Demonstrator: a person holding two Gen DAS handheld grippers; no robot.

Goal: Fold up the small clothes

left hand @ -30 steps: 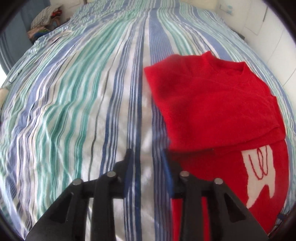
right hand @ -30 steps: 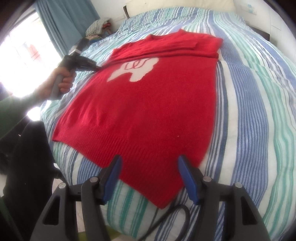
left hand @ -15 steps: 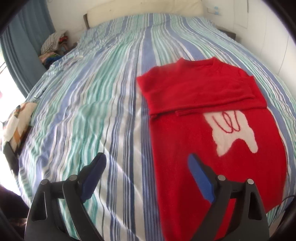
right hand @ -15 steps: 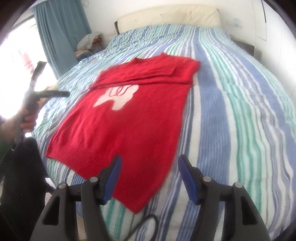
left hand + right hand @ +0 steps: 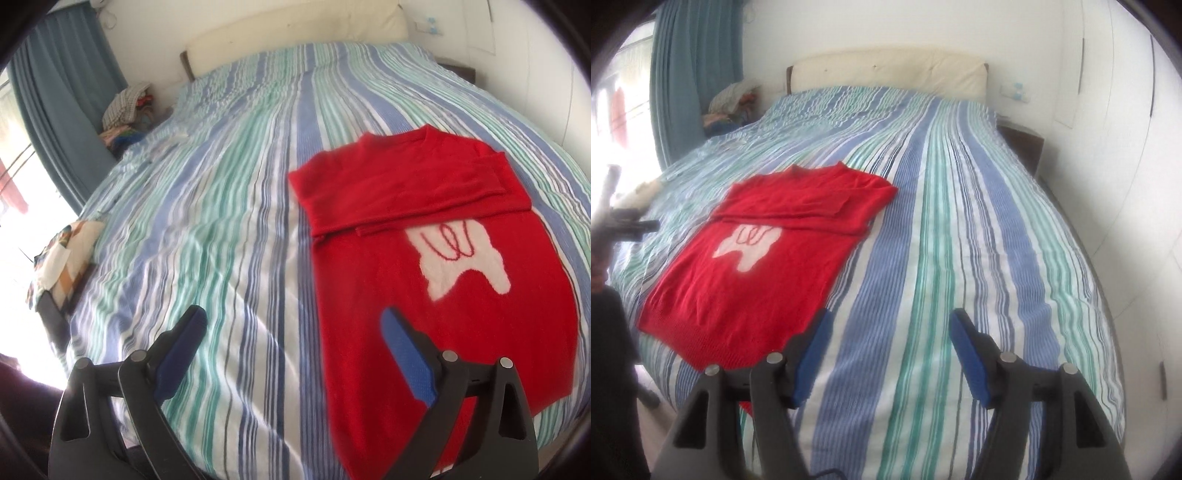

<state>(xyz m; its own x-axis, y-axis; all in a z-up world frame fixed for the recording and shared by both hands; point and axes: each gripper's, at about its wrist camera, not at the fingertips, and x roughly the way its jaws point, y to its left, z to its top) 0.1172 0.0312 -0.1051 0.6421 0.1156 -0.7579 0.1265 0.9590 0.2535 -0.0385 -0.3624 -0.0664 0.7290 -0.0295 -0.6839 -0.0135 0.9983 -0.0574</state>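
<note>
While a wide bed [image 5: 960, 240] fills both views, its cover is a flat woven cloth in long blue, green and white stripes, lightly rippled toward the left side, with a padded cream headboard [image 5: 886, 70] at the far end and a blue curtain [image 5: 698, 74] hanging in soft folds beside it. On the bed's near left part lies the red sweater [image 5: 424, 295], a fine knit with a ribbed hem, its sleeves folded flat across the chest in a straight band above a white tooth-shaped patch [image 5: 465, 262]. Above the sweater's left edge, the left gripper [image 5: 291, 321] has its blue-padded jaws opening wide, nothing between them. Beside the hem's corner, the right gripper [image 5: 890, 321] holds its jaws spread and empty.
</note>
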